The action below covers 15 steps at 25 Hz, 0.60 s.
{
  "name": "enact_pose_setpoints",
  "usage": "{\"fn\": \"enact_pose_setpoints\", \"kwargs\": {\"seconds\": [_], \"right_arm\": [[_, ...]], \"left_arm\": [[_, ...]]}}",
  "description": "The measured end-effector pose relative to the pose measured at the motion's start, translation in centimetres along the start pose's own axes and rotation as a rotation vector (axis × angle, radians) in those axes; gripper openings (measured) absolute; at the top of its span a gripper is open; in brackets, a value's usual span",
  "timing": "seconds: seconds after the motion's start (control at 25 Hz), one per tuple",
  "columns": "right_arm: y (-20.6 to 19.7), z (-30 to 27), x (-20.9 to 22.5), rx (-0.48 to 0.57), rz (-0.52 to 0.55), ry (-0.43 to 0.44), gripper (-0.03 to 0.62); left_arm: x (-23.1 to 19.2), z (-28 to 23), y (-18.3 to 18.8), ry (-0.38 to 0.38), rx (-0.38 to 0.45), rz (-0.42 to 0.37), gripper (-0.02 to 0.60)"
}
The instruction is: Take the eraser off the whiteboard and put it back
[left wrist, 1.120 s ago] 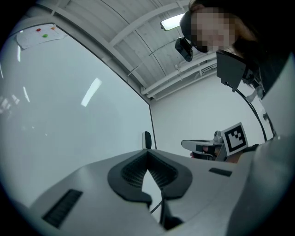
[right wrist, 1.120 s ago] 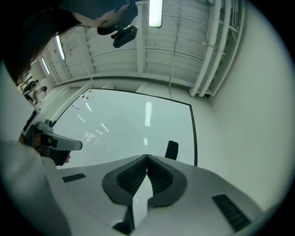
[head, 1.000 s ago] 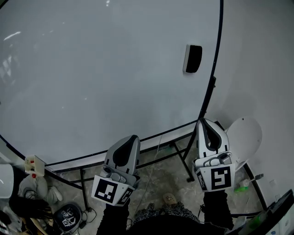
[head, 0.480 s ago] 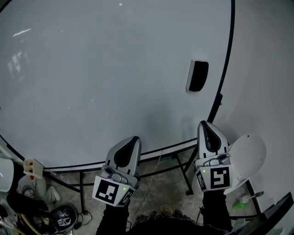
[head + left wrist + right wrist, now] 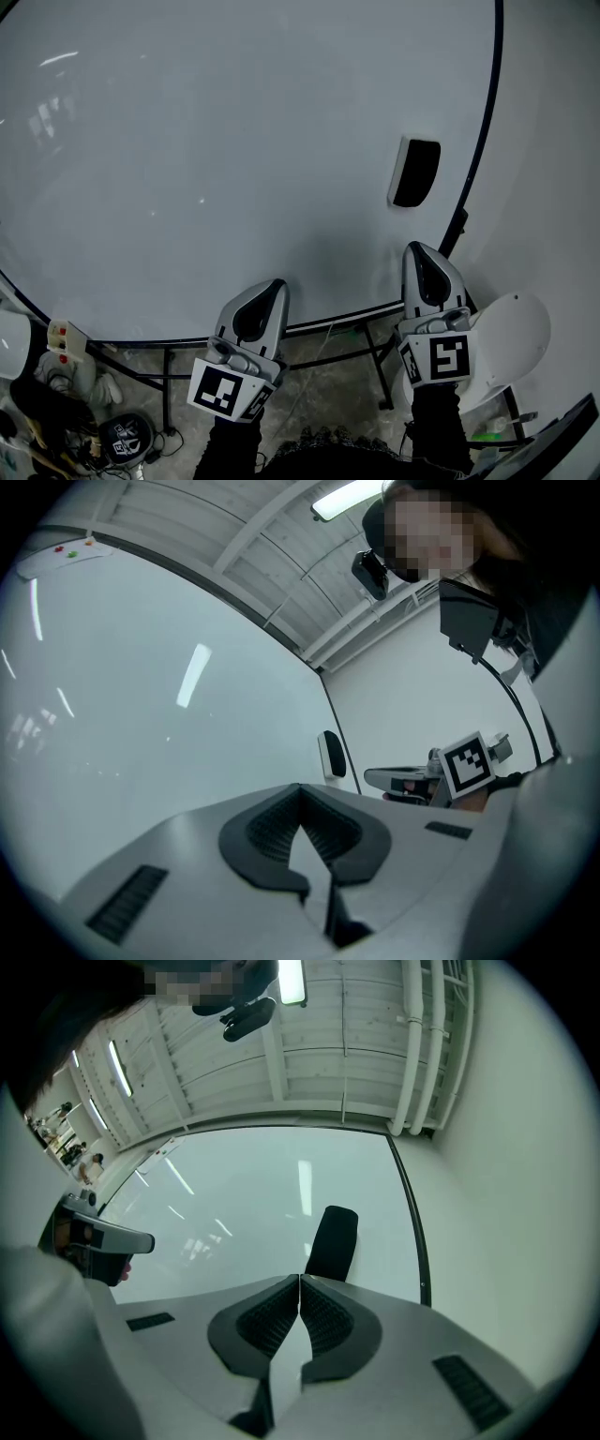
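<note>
A black eraser (image 5: 415, 173) with a white back sticks upright on the whiteboard (image 5: 187, 141), close to the board's black right edge. My right gripper (image 5: 418, 249) is a short way below it, shut and empty. In the right gripper view the eraser (image 5: 333, 1241) stands just beyond the closed tips of the right gripper (image 5: 300, 1277). My left gripper (image 5: 271, 283) is further left by the board's lower edge, also shut with nothing in it. The left gripper view has its jaws (image 5: 300, 787) together and the eraser (image 5: 331, 755) small, off to the right.
The board's black frame (image 5: 484, 141) curves down the right, with a white wall beyond it. Stand legs (image 5: 375, 352) and cables lie below the board. A round white object (image 5: 514, 342) sits at lower right. Clutter (image 5: 56, 394) fills the lower left floor.
Both grippers have moved closer to the board. In the head view the eraser has slid down and right, and now sits nearer the right gripper's tip. Both jaws stayed shut.
</note>
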State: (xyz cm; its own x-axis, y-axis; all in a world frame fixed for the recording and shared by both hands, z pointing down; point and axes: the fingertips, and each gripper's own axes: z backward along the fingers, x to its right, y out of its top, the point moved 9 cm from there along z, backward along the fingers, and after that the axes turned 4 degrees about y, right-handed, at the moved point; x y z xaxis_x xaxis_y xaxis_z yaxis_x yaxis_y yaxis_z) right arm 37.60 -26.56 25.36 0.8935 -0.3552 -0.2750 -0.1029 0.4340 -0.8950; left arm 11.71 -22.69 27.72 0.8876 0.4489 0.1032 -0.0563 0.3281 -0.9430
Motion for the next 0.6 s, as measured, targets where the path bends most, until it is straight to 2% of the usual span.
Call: {"fn": "enact_pose_setpoints", "kwargs": {"seconds": [0.24, 0.28, 0.32, 0.4, 0.56, 0.6], "right_arm": [[-0.1, -1.6, 1.1, 0.01, -0.013, -0.013, 0.009], [-0.1, -1.8, 1.3, 0.015, -0.016, -0.021, 0.026], [-0.1, -2.1, 1.5, 0.017, -0.023, -0.025, 0.07], [0.0, -2.7, 1.8, 0.023, -0.048, -0.023, 0.104], [0.3, -3.9, 2.5, 0.046, -0.083, -0.027, 0.251], [0.4, -4.4, 2.8, 0.05, -0.097, -0.028, 0.268]], "left_arm": [[-0.4, -0.7, -0.2, 0.009, -0.002, -0.005, 0.006], [-0.4, -0.8, -0.3, 0.01, -0.004, -0.006, 0.006], [-0.5, -0.9, -0.3, 0.011, -0.005, -0.006, 0.006], [-0.7, -0.9, -0.4, 0.014, -0.008, -0.007, 0.006], [-0.6, -1.0, -0.5, 0.013, -0.015, -0.004, 0.006], [-0.6, -1.0, -0.5, 0.008, -0.015, -0.007, 0.006]]}}
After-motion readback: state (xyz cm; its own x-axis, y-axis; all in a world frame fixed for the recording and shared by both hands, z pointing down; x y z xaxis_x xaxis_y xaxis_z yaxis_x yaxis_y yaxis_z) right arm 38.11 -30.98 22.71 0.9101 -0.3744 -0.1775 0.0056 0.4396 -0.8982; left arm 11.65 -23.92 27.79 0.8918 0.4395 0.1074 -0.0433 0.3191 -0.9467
